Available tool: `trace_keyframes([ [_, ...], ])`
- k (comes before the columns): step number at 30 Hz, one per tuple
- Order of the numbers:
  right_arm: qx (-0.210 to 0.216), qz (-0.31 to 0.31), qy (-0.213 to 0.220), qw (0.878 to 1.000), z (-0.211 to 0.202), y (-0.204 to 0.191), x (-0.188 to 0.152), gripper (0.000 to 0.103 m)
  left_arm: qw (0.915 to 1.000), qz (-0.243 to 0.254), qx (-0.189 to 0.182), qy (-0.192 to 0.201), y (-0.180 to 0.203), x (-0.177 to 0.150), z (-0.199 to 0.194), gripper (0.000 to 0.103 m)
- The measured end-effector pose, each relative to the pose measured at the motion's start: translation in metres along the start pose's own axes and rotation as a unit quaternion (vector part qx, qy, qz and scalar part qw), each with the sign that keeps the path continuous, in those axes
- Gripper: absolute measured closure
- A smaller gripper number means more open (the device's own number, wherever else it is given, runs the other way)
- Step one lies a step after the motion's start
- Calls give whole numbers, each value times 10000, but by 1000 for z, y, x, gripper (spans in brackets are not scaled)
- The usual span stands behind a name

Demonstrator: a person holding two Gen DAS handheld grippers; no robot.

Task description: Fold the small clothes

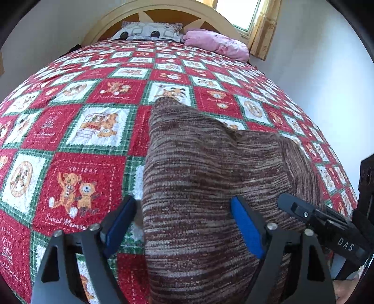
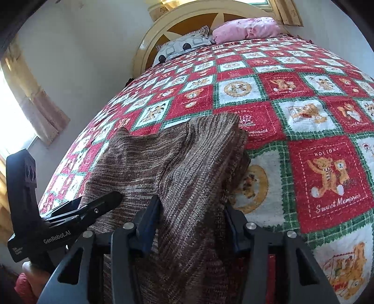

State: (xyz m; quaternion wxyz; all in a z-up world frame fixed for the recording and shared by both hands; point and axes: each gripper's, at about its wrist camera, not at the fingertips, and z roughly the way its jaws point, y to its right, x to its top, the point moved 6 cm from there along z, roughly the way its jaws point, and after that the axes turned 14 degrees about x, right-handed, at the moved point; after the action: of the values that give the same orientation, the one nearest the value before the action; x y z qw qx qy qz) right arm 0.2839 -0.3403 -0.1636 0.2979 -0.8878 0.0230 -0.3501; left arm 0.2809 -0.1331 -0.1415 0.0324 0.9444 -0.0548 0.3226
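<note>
Left wrist view: the left tongs (image 1: 184,230) stand spread over the near end of a brown striped knit garment (image 1: 210,177), its left edge between the blue pads (image 1: 245,230), neither pad pressing it. The garment lies on the bed's red, white and green teddy-bear quilt (image 1: 77,131), toward the near edge. The right tongs (image 1: 301,210) reach in from the right onto the knit; whether they pinch cannot be told here. A grey pillow (image 1: 145,31) and a pink pillow (image 1: 217,43) sit by the headboard (image 1: 163,10).

Right wrist view: the right tongs (image 2: 191,224) are spread, with the garment (image 2: 163,163) bunched up between the fingers. The left tongs (image 2: 102,203) rest on the knit's left part.
</note>
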Motion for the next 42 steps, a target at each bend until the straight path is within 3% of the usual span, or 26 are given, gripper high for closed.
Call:
trace_keyframes([
  [2, 18, -9, -24, 10000, 1, 0, 0, 48, 9999, 77, -63, 38, 3, 0, -1, 30],
  [6, 31, -8, -14, 10000, 1, 0, 0, 48, 9998, 156, -47, 92, 6, 0, -4, 37],
  [9, -227, -192, 5, 9996, 1, -6, -1, 53, 9995, 255, 59, 198, 9, 1, -7, 48],
  [11, -383, -411, 33, 9984, 0, -14, -1, 62, 9989, 306, 205, 276, 9, 1, -10, 61],
  [16, -863, -972, 57, 9915, -4, -34, 0, 72, 9972, 450, 456, 376, 13, 1, -17, 74],
  [30, -712, -1101, 896, 9873, -64, -102, -6, 75, 9929, 423, 458, 1017, 4, 1, -92, 75],
  [36, -656, -1244, 1013, 9849, -79, -134, -16, 75, 9924, 302, 399, 1122, -12, -7, -117, 75],
  [42, -389, -1306, 1001, 9856, -76, -168, -26, 75, 9908, 195, 599, 1194, -40, -19, -136, 76],
])
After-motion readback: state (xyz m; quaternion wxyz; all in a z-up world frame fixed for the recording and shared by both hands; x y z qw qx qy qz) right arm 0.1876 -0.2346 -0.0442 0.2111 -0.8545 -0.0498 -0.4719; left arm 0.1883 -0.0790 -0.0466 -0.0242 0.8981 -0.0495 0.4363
